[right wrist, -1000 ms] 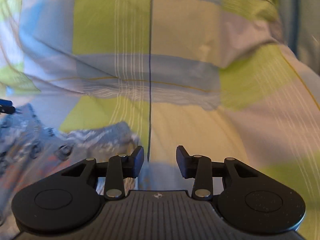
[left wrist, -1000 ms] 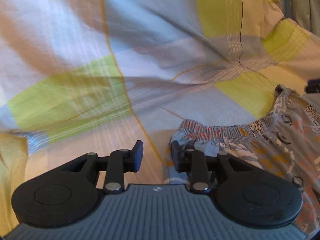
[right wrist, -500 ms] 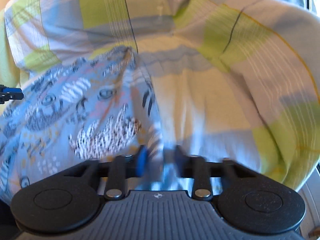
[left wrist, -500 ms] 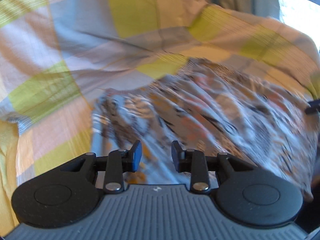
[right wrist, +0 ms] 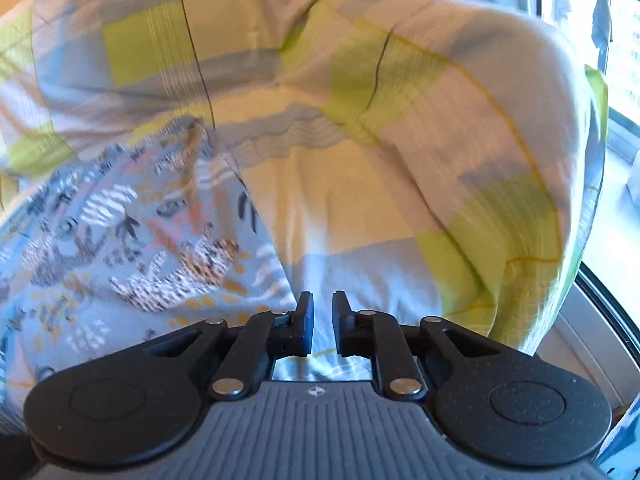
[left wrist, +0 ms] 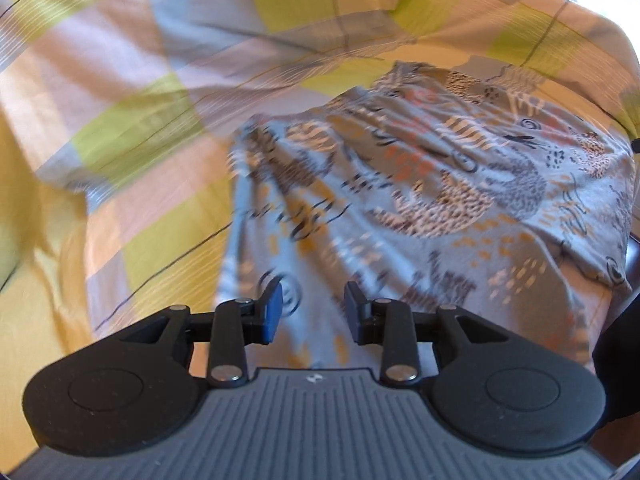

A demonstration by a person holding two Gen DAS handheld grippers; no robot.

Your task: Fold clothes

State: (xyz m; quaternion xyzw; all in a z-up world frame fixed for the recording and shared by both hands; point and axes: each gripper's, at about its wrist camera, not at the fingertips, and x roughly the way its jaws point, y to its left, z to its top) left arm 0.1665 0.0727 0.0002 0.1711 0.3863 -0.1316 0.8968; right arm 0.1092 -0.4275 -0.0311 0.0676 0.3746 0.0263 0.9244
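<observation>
The garment [left wrist: 420, 208] is a soft blue-grey piece printed with spotted and striped animal shapes and small orange, coral and black marks. It lies spread out but rumpled, with long creases running across it, on a checked bed cover. Its far edge looks gathered. In the right wrist view it [right wrist: 120, 240] fills the lower left.
</observation>
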